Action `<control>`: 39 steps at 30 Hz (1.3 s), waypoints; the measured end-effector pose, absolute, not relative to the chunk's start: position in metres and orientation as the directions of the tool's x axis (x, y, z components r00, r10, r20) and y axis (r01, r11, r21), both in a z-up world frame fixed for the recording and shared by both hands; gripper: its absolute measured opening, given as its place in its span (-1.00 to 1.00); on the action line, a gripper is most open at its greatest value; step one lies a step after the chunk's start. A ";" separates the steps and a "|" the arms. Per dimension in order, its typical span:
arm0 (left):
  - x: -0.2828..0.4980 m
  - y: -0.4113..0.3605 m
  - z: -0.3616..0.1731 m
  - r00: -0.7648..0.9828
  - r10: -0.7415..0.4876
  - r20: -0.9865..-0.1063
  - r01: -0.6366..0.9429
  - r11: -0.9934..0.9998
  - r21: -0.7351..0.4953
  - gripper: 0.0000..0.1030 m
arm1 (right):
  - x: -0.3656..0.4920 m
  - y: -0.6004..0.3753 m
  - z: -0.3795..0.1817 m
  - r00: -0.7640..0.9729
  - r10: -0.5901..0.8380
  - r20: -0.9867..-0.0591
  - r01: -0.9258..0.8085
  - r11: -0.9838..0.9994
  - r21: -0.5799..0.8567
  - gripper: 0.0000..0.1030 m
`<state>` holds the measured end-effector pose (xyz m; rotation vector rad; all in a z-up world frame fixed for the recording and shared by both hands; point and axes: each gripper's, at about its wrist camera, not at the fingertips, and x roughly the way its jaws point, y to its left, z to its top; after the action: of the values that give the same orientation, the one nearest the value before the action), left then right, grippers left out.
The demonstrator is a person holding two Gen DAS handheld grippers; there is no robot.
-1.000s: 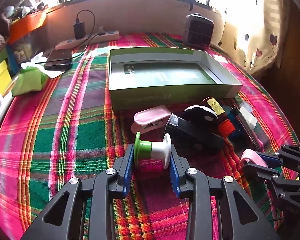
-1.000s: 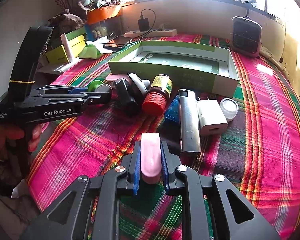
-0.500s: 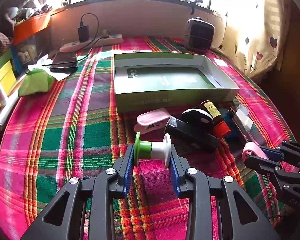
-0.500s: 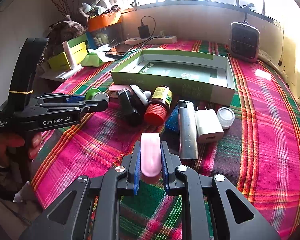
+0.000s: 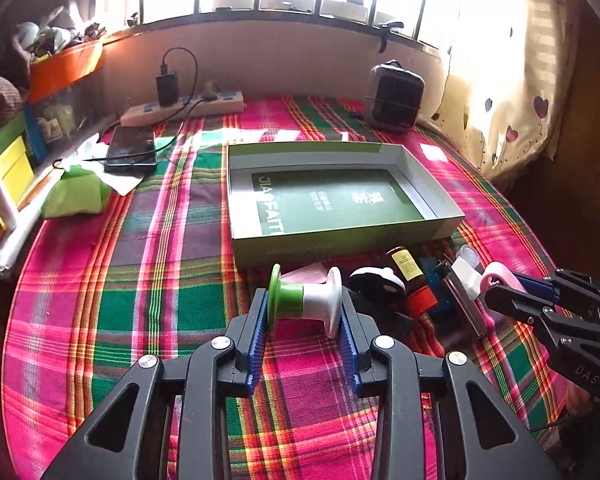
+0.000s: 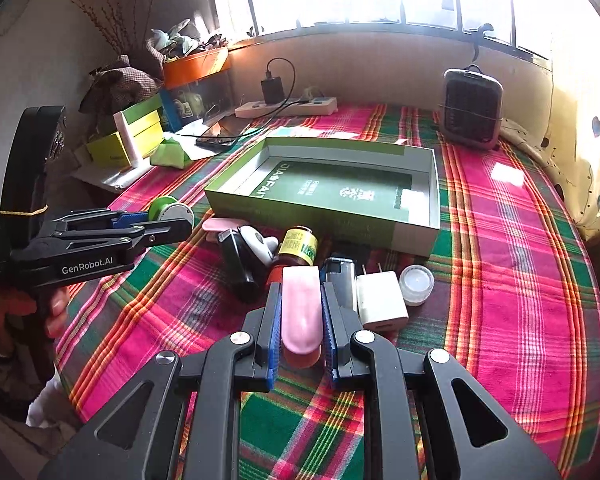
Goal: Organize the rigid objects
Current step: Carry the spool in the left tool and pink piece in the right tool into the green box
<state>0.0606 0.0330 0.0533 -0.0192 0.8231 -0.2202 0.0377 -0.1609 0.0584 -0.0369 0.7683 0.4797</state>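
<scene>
Left gripper (image 5: 305, 322) pinching a green-and-white spool (image 5: 305, 300) by its end flanges, above the plaid cloth (image 5: 140, 300); right gripper (image 6: 301, 322) clamped on a pink clip (image 6: 302, 308); near both, an open green box (image 6: 416, 236), a brown bottle (image 6: 298, 245), a white charger (image 6: 380, 300)

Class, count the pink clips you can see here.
2: one pink clip clamped in the right gripper; another lying on the cloth before the green box. Others could be hidden.
</scene>
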 end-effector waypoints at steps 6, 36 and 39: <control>0.076 0.032 0.066 0.670 -0.209 -0.712 0.196 0.975 -0.102 -0.40 | 0.058 -0.168 0.070 0.629 0.399 -0.668 -0.409 0.900 0.153 -0.63; 0.191 0.021 0.055 0.628 -0.240 -0.740 0.211 0.968 -0.134 -0.40 | 0.203 -0.154 0.068 0.591 0.338 -0.733 -0.346 0.926 0.148 -0.63; 0.203 0.019 0.049 0.618 -0.236 -0.750 0.211 0.969 -0.131 -0.40 | 0.218 -0.150 0.061 0.578 0.324 -0.749 -0.342 0.930 0.138 -0.63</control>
<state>0.2026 0.0186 0.0489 -0.0312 0.8673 -0.2576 0.2175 -0.1502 0.0608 -0.0227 0.8710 0.3891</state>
